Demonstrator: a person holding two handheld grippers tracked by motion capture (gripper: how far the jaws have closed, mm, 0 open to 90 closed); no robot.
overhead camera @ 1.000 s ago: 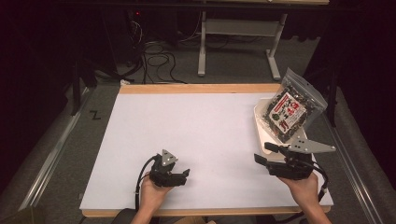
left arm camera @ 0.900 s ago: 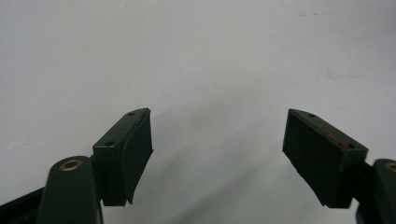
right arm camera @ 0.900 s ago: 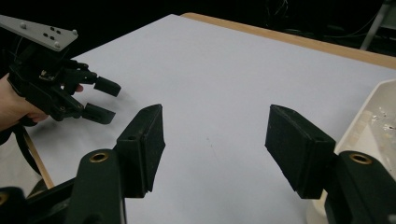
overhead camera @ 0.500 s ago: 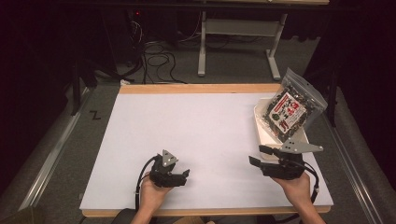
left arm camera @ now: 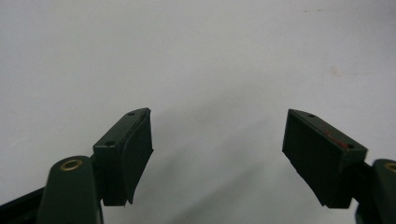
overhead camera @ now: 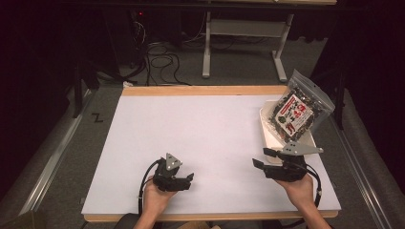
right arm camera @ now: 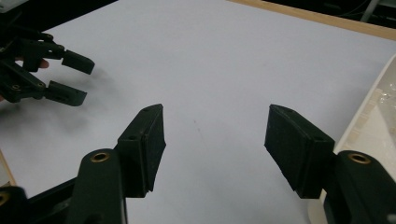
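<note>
Approach step: snack bag [overhead camera: 300,110] leans in white tray [overhead camera: 267,138] at counter [overhead camera: 205,133] far right; right gripper [overhead camera: 261,158] just beside tray, jaws wide, empty; left gripper [overhead camera: 189,180] idle, jaws part-open, empty; next: reach forward to bag

The bag [overhead camera: 297,114] leaning in the white tray [overhead camera: 267,136] carries a red and white label with dark printing, but the letters are too small and blurred to read. On the grey floor [overhead camera: 71,143] left of the table there is a black mark [overhead camera: 97,117] shaped like a Z. No other writing can be read.
</note>
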